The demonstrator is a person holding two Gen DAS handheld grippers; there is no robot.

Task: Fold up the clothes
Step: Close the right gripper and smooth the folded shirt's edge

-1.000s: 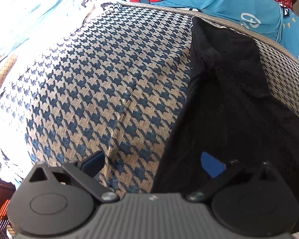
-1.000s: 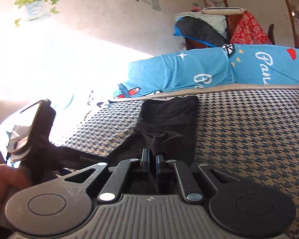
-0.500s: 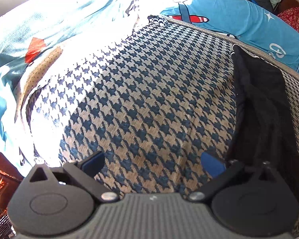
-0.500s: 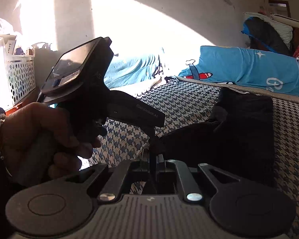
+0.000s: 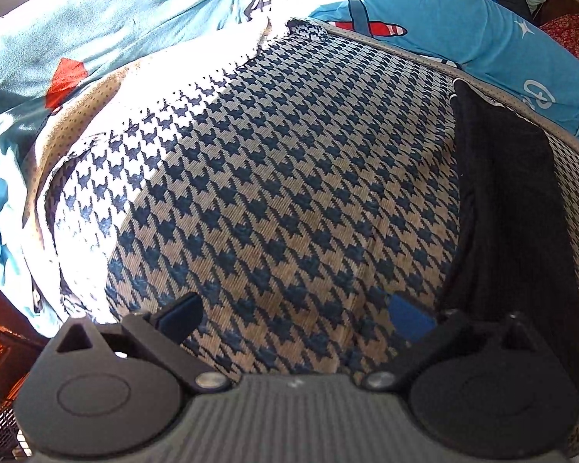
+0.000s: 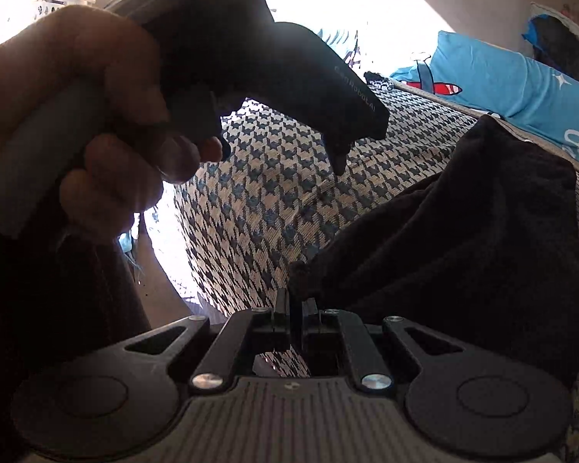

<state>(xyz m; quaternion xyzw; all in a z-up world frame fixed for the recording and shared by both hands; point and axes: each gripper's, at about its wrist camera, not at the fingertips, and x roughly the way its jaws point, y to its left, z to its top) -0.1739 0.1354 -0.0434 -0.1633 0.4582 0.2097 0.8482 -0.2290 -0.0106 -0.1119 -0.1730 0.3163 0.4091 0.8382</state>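
Houndstooth cover point(image 5: 289, 177) — black garment point(image 6: 463, 239) bunched, corner pinched, right gripper point(image 6: 295, 305).

The houndstooth mat point(image 5: 289, 177) is a coarse, ribbed weave in navy and tan. On it, the black garment point(image 6: 463, 231) looks soft, matt and fleecy. Beyond the mat, the blue printed bedsheet point(image 5: 463, 27) is smooth cloth. The left gripper point(image 5: 295, 314) is matt black plastic with shiny metal rivets.

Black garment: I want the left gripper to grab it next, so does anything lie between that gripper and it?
Nothing visible. The open left gripper hovers over bare houndstooth cover; the black garment lies just right.
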